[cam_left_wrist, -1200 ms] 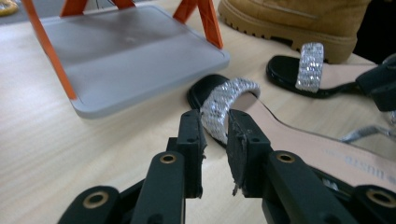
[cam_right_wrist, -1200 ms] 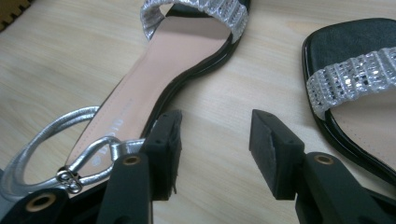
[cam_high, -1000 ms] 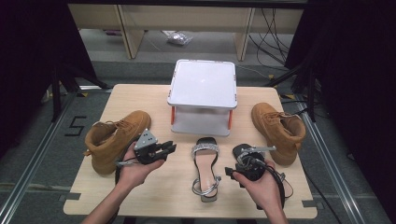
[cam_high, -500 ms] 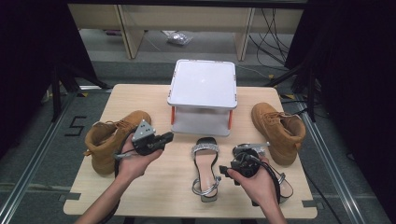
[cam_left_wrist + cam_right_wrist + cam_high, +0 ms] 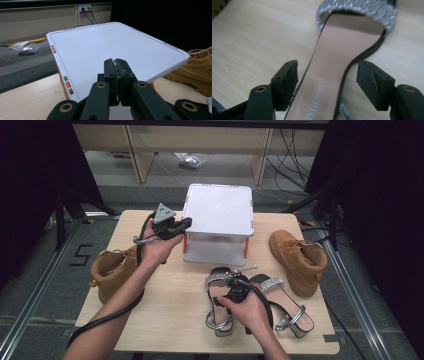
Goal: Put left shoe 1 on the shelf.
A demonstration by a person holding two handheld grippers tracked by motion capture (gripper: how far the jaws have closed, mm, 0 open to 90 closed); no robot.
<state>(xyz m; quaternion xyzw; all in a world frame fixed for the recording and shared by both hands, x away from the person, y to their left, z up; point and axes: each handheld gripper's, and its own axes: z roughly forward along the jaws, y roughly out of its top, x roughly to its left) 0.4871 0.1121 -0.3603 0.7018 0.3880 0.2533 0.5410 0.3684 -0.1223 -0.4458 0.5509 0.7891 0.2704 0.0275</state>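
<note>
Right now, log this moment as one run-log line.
left claw: shut, empty, raised beside white box | right claw: just opened, astride left sandal, pads off it | right sandal: on table

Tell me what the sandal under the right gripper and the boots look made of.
Sandal: smooth tan insole, likely leather or faux leather; its toe strap glitters like rhinestones. Boots: matte tan upper, probably suede or nubuck, with a ridged rubber-like sole.

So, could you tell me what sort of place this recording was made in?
Probably a lab or recording studio rather than a home: black curtains flank a small wooden table, loose cables run to a wall socket, and marked floor rails border the table.
</note>
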